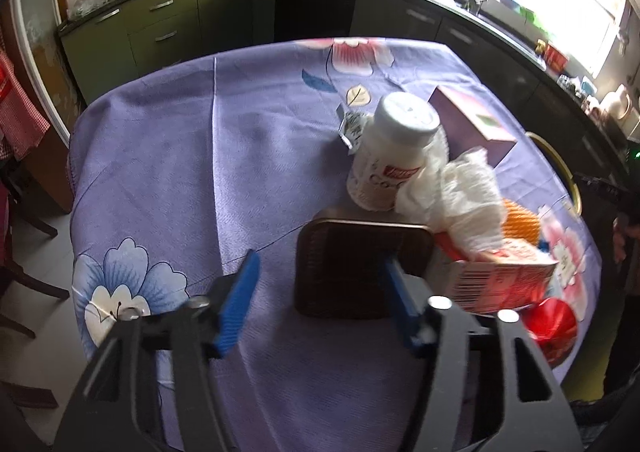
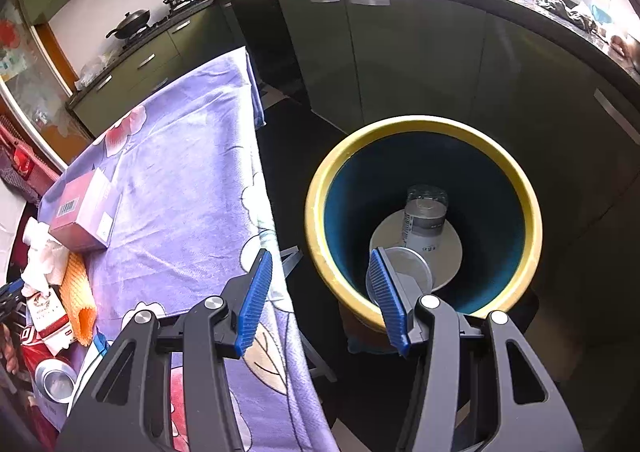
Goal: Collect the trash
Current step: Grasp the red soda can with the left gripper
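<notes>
My left gripper hangs over the purple flowered tablecloth, jaws apart. A dark brown box lies ahead between them; the right pad overlaps its right side and the left pad stands clear of it. Behind it stand a white jar, crumpled tissue, a red-and-white carton, orange foam netting and a red can. My right gripper is open and empty, between the table edge and a yellow-rimmed bin. In the bin lie a bottle and a white plate.
A purple box and a small wrapper lie at the far side of the pile. The same box shows in the right wrist view. Green kitchen cabinets run behind the bin. Wooden chairs stand left of the table.
</notes>
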`<state>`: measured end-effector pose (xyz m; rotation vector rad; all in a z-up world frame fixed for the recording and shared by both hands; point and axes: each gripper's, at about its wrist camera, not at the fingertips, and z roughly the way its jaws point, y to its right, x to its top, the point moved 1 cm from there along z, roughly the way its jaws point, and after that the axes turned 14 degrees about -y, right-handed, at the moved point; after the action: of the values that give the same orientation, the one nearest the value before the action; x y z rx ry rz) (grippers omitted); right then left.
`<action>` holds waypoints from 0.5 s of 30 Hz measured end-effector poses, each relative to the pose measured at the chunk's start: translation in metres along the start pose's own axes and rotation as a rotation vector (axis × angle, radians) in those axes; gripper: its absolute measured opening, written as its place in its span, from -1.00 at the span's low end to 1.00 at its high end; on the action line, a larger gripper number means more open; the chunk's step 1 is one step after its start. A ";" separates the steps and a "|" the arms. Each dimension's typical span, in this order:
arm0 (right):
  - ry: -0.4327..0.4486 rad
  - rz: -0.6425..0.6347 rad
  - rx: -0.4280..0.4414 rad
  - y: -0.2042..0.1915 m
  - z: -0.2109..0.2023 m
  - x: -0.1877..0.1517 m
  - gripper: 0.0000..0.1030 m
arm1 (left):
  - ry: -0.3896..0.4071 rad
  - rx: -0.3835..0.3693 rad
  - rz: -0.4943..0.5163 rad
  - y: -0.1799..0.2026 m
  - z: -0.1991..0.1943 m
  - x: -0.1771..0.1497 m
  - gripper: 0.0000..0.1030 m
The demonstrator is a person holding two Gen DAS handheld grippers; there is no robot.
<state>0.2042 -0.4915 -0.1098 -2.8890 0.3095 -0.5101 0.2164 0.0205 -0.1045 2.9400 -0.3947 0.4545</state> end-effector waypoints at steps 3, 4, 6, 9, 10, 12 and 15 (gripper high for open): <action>-0.002 -0.006 -0.003 -0.002 0.001 0.000 -0.01 | -0.019 -0.020 0.013 -0.001 0.009 0.003 -0.39; -0.002 -0.005 -0.003 -0.002 0.001 0.000 -0.01 | -0.020 -0.022 0.015 -0.002 0.011 0.004 -0.50; -0.002 -0.004 -0.003 -0.001 0.001 -0.001 -0.01 | -0.022 -0.033 0.013 -0.003 0.014 0.004 -0.81; 0.002 -0.002 0.000 0.000 -0.001 -0.002 -0.01 | -0.005 -0.063 0.004 -0.005 0.008 0.002 -0.92; 0.004 -0.002 0.000 0.000 -0.002 -0.002 -0.01 | 0.001 -0.061 0.009 -0.004 0.005 0.000 -0.92; 0.006 0.000 0.004 0.002 -0.003 -0.002 -0.01 | 0.020 -0.034 0.028 0.000 -0.006 -0.004 -0.92; 0.014 0.001 0.014 0.003 -0.005 -0.003 -0.01 | 0.043 -0.008 0.041 0.006 -0.025 -0.008 -0.92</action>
<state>0.1991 -0.4940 -0.1068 -2.8728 0.3084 -0.5301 0.2003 0.0216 -0.0829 2.9134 -0.4515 0.5195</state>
